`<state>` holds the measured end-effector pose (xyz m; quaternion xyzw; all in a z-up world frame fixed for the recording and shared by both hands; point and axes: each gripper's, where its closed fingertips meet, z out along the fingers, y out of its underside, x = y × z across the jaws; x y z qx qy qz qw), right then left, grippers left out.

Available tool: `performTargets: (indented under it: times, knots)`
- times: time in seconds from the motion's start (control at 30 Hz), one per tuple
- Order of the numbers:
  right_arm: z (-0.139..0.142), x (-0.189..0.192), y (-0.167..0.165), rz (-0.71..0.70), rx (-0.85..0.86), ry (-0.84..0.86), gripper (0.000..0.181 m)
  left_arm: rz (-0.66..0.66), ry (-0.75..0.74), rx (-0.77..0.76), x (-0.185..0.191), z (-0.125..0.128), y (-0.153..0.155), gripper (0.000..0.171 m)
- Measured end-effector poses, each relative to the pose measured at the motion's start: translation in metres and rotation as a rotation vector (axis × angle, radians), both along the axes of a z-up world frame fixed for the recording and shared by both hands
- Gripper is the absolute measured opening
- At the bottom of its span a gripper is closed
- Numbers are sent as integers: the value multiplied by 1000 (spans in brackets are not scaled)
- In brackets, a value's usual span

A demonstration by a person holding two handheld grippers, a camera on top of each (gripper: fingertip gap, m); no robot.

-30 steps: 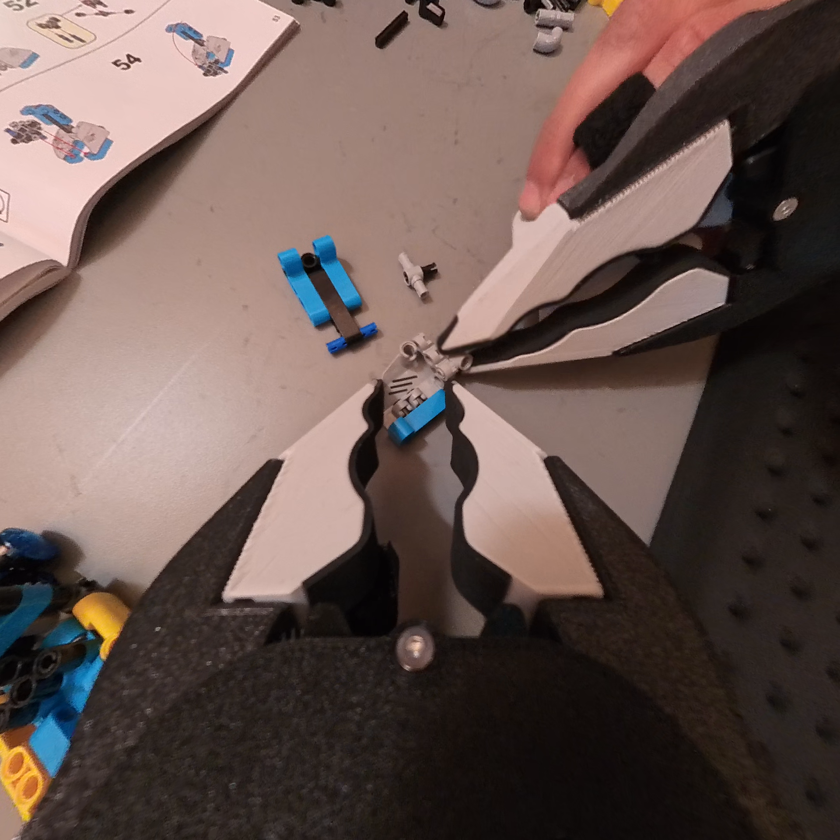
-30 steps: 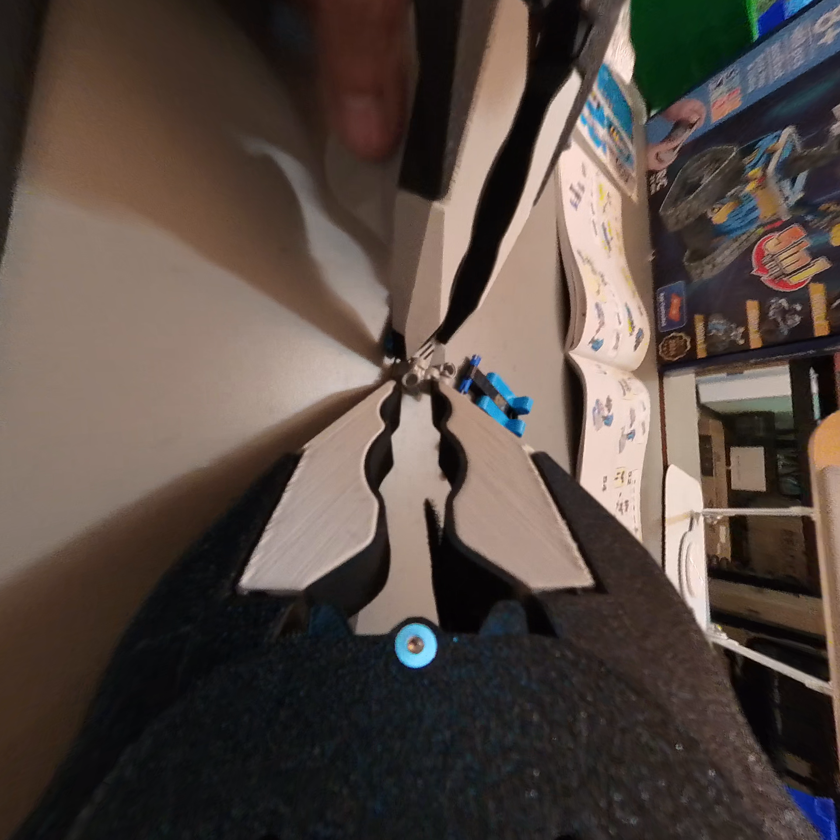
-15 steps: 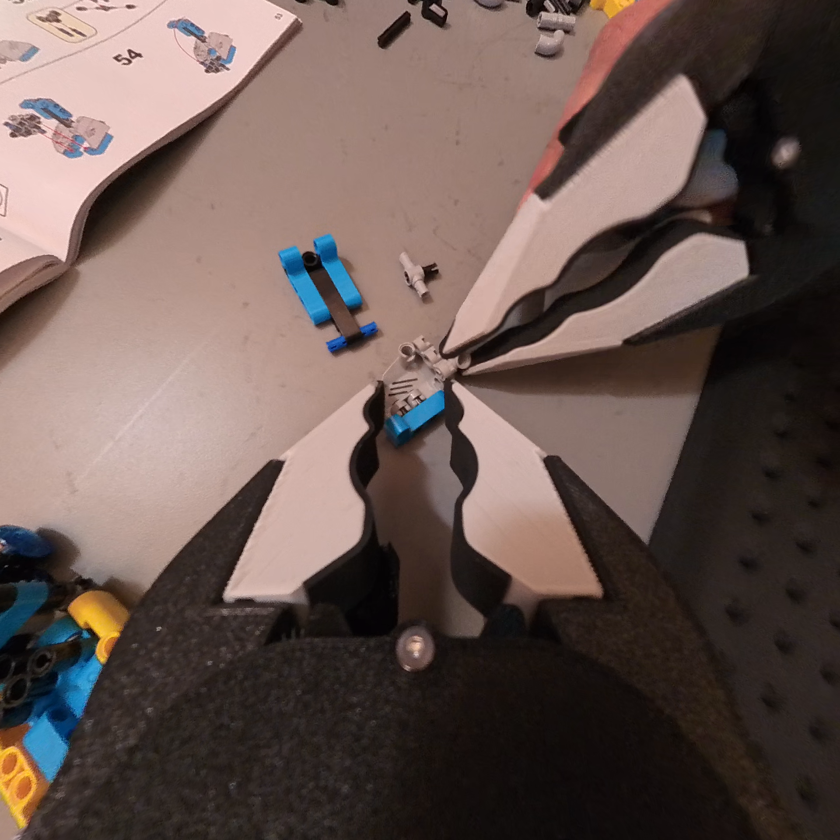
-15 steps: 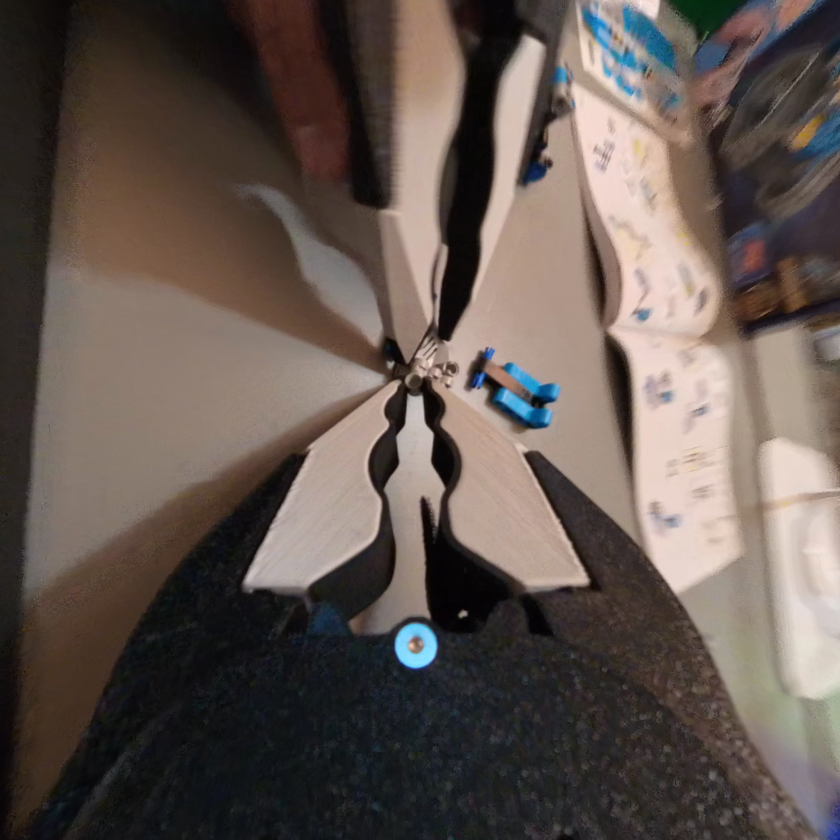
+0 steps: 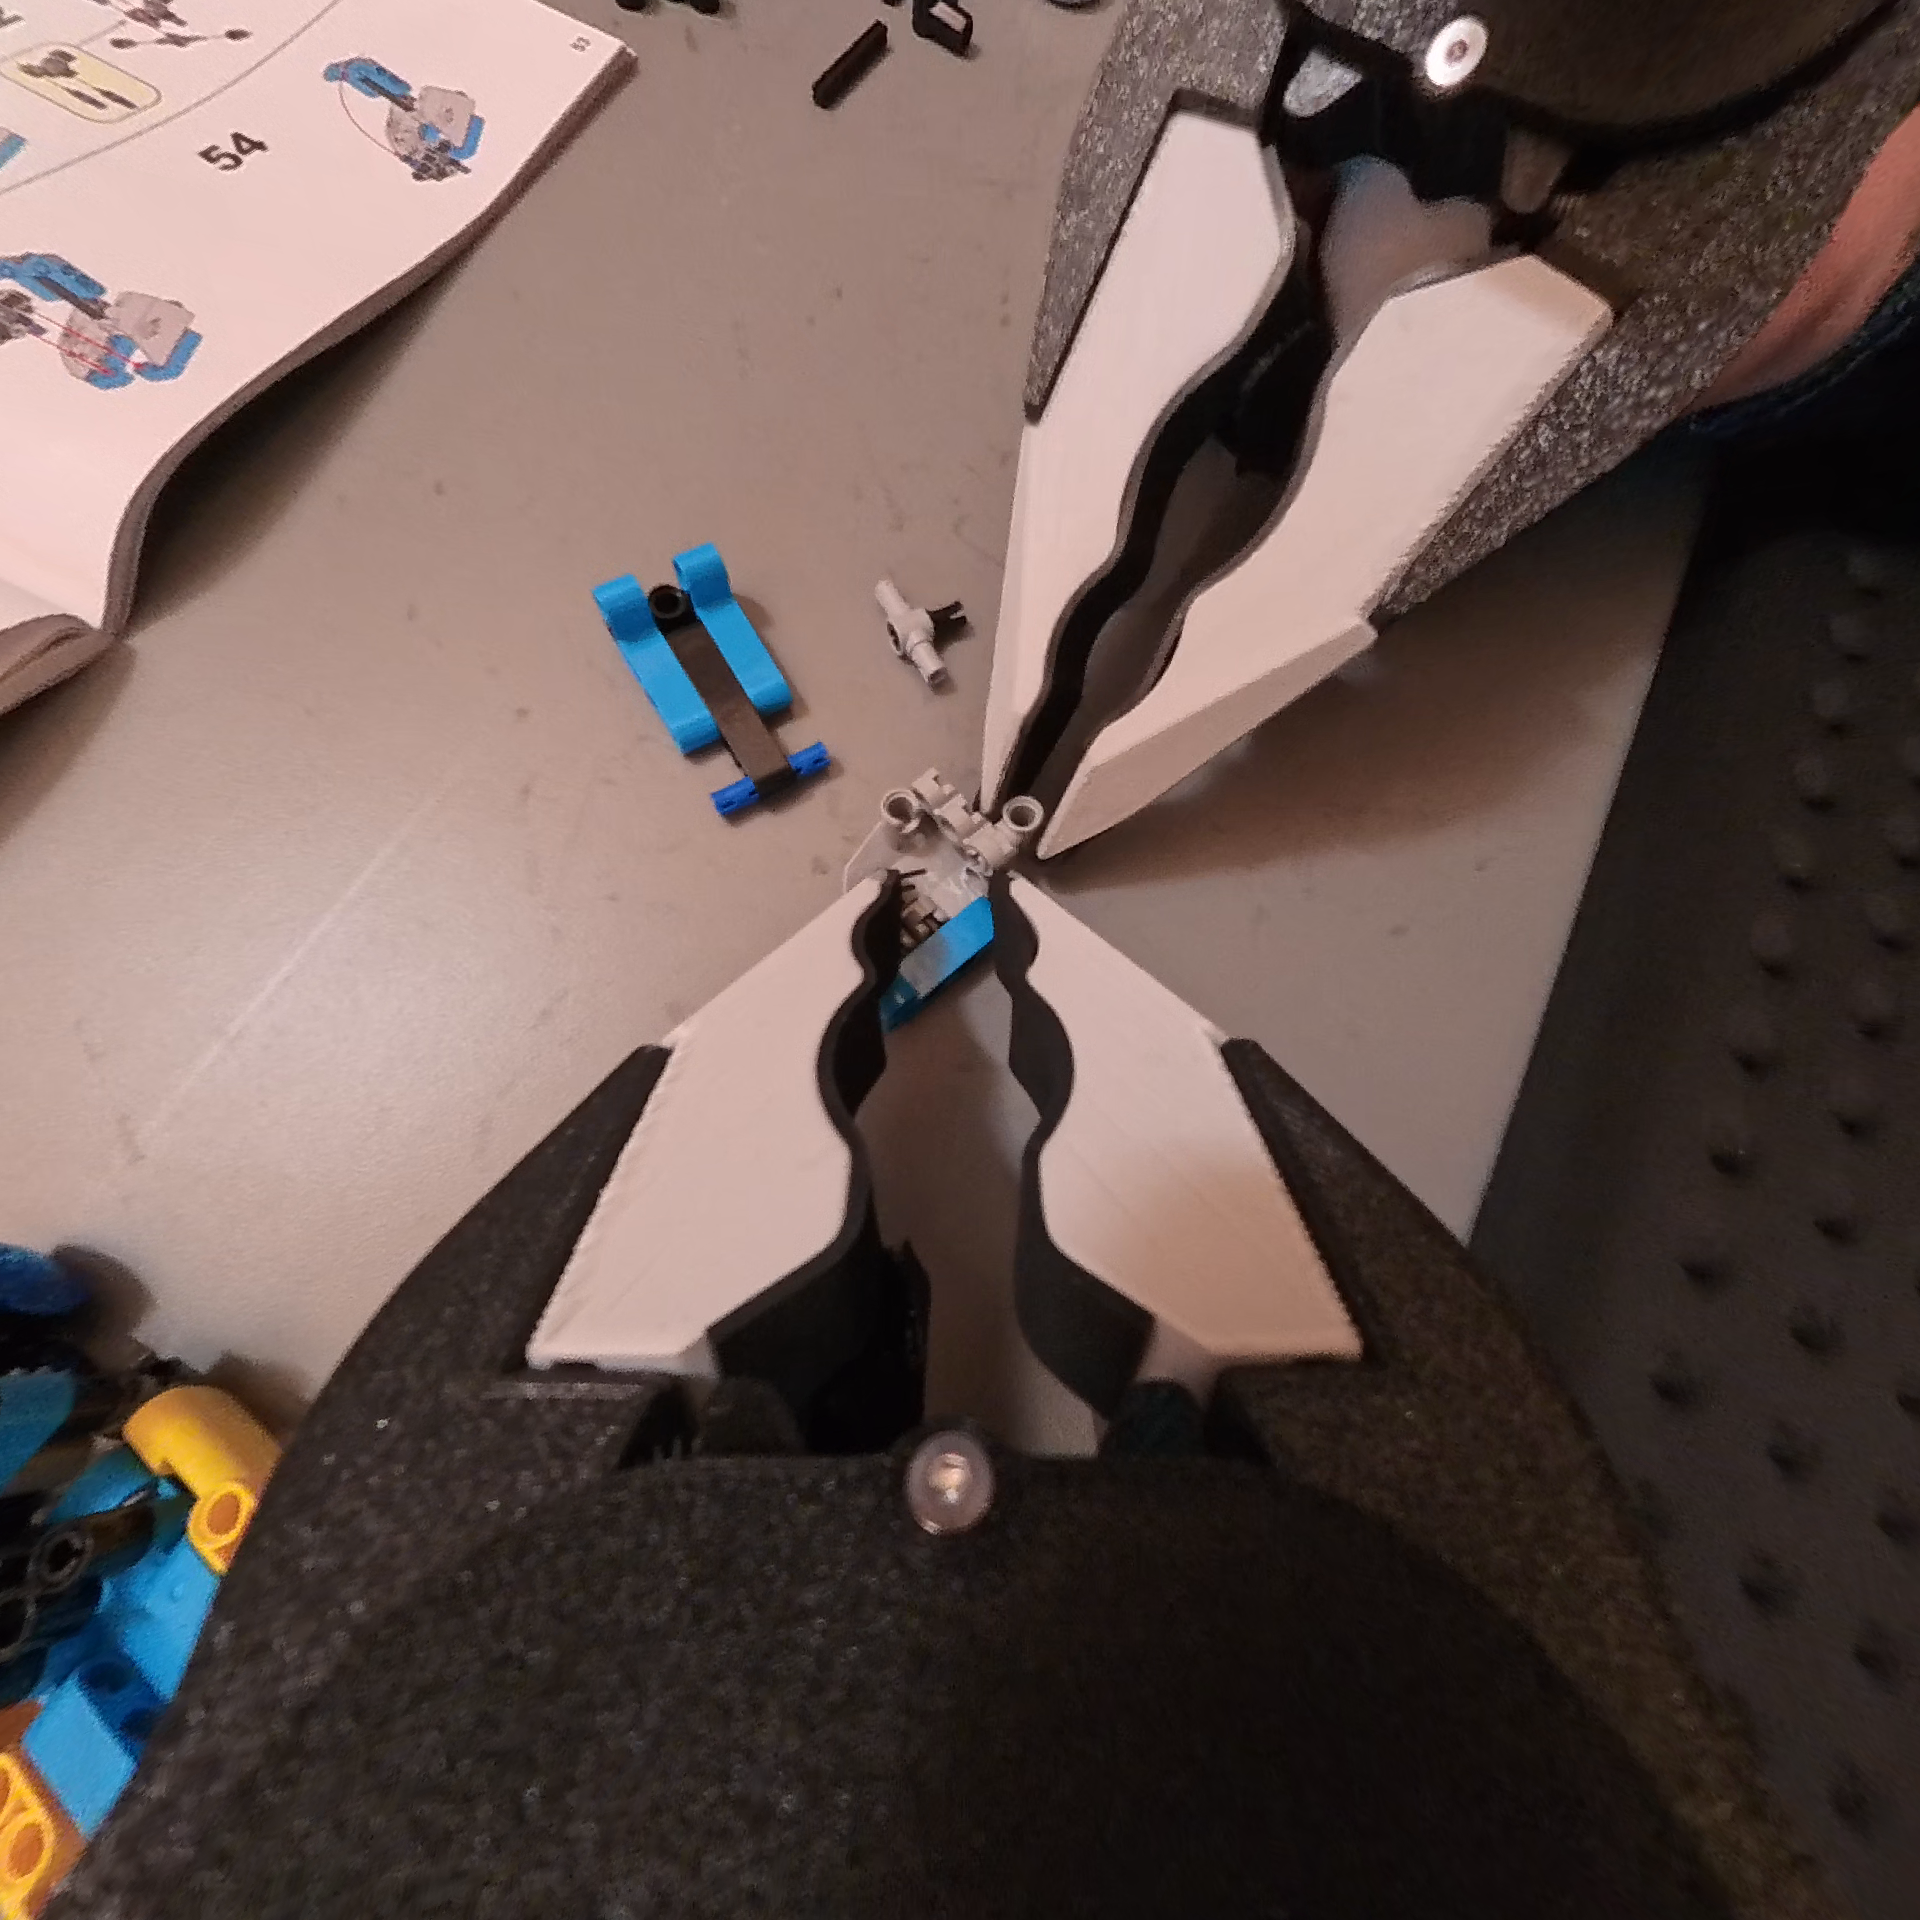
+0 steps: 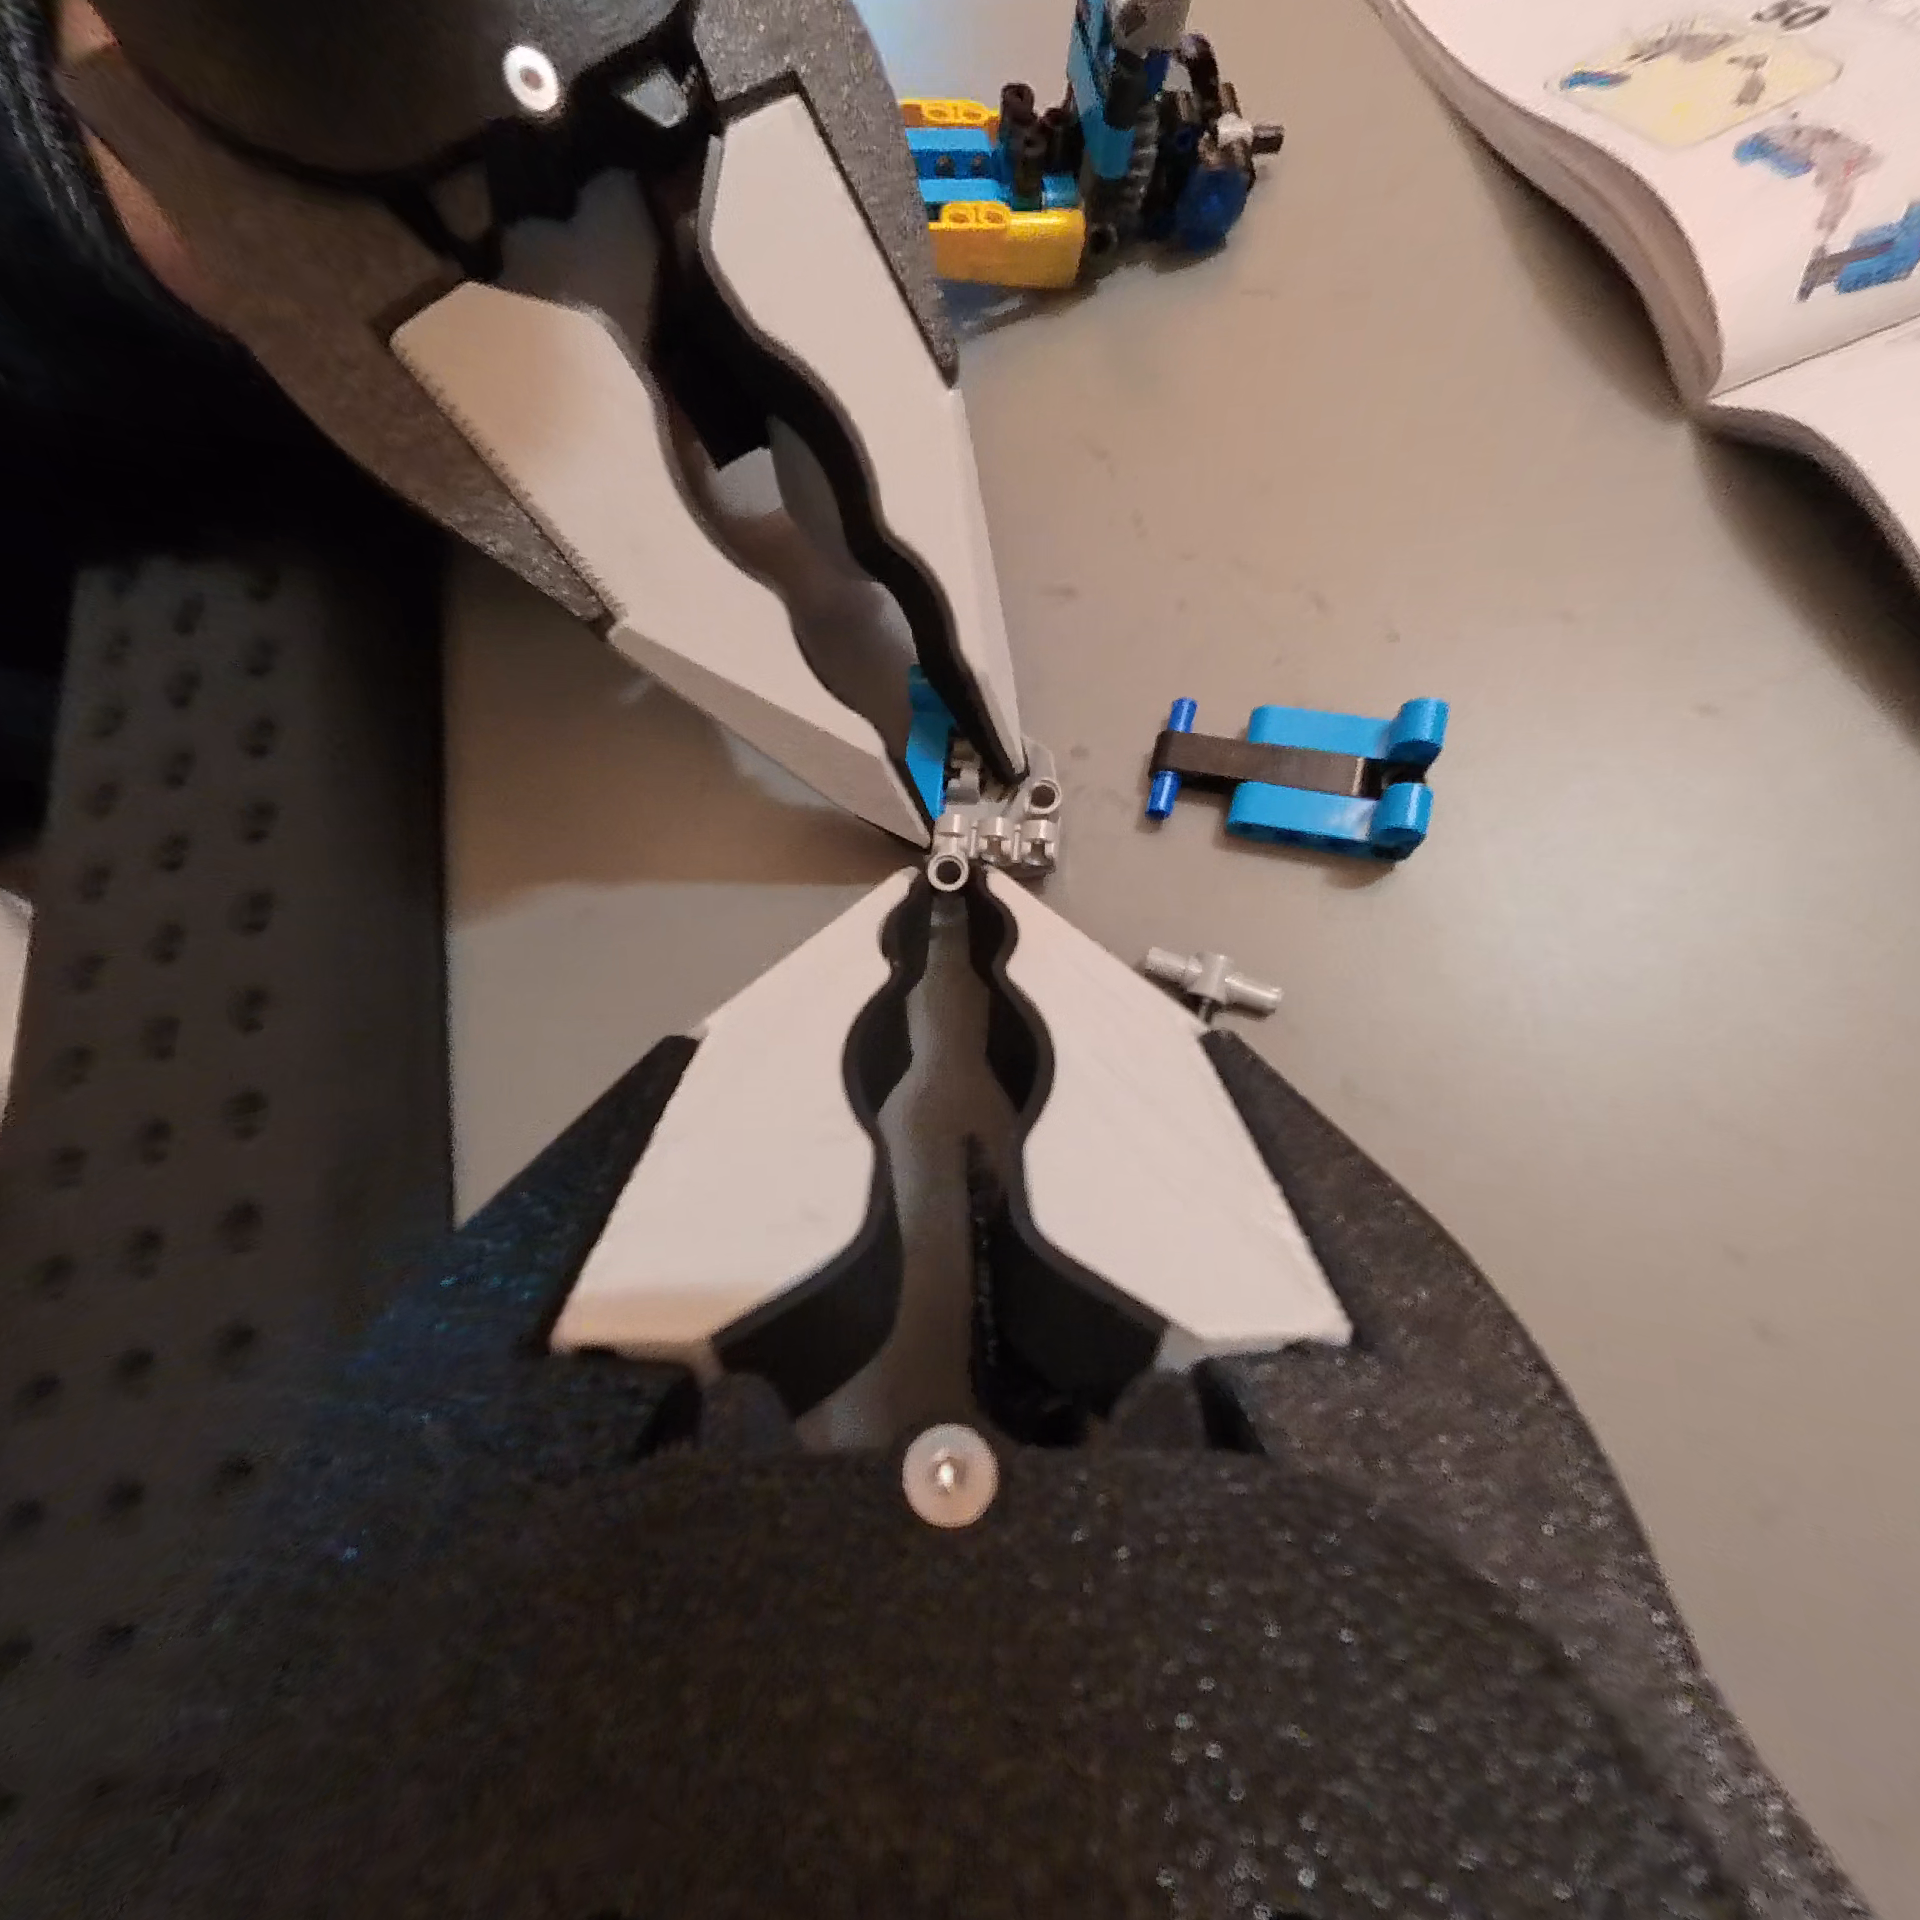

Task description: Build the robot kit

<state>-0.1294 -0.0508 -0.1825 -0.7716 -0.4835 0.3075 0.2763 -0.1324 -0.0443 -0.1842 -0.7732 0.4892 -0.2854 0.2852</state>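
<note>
Your left tongs (image 5: 940, 894) are clamped narrow on the blue end of a small grey-and-blue brick assembly (image 5: 935, 883), held just above the grey counter (image 5: 416, 987) near its edge. Your right tongs (image 6: 951, 883) pinch a grey connector piece (image 6: 948, 869) at the assembly's other end, tips nearly meeting. A blue-and-black brick piece (image 5: 707, 665) and a small grey pin (image 5: 914, 639) lie just beyond, an open instruction booklet (image 5: 239, 208) farther off.

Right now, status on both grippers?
Left gripper shut on small grey-and-blue assembly. Right gripper pinching its grey connector end. Blue-and-black piece and grey pin lie loose alongside.
</note>
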Motion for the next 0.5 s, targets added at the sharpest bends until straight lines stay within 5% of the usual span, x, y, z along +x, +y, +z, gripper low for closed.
performTargets:
  times: [0.27,0.5]
  knots:
    - [1,6,4,92,141,-20,6,-26,-48,-43,0,10,-4,29]
    - [57,15,16,91,376,171,6,53,-257,-104,1,45,11,49]
